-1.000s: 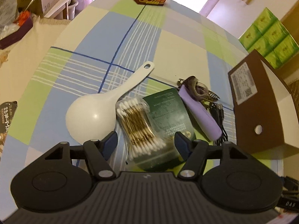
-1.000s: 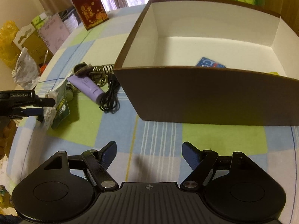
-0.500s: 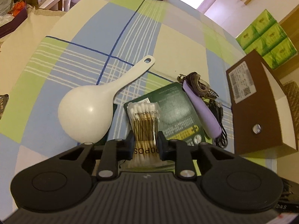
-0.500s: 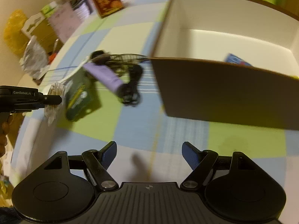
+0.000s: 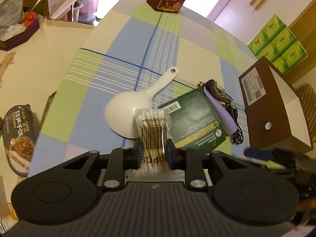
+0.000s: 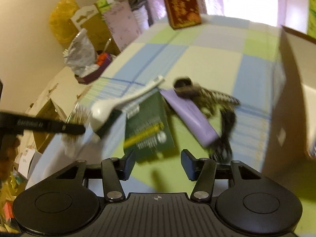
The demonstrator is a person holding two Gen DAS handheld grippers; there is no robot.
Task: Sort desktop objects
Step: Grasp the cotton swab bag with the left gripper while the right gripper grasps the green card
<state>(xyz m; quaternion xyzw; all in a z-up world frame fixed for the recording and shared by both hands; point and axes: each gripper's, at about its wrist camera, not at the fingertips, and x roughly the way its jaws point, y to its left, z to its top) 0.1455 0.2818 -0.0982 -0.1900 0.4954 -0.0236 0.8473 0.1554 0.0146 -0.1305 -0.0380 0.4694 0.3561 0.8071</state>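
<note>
Tablecloth [image 5: 122, 45] in blue, green and cream checks covers the table. Brown box [image 5: 274, 116] stands at 3 o'clock. White scoop [image 5: 134, 110], green packet [image 5: 195, 122] and purple tube [image 5: 221, 112] lie centrally. Left gripper [image 5: 154, 148] clamps the cotton swab pack [image 5: 153, 130]. Right gripper [image 6: 158, 161], its 2 jaws closing, holds nothing between them.

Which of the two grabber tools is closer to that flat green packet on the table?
Right. The right gripper, nothing between its closing jaws, hovers just short of the green packet. The left gripper is clamped on the cotton swab pack, beside the packet.
</note>
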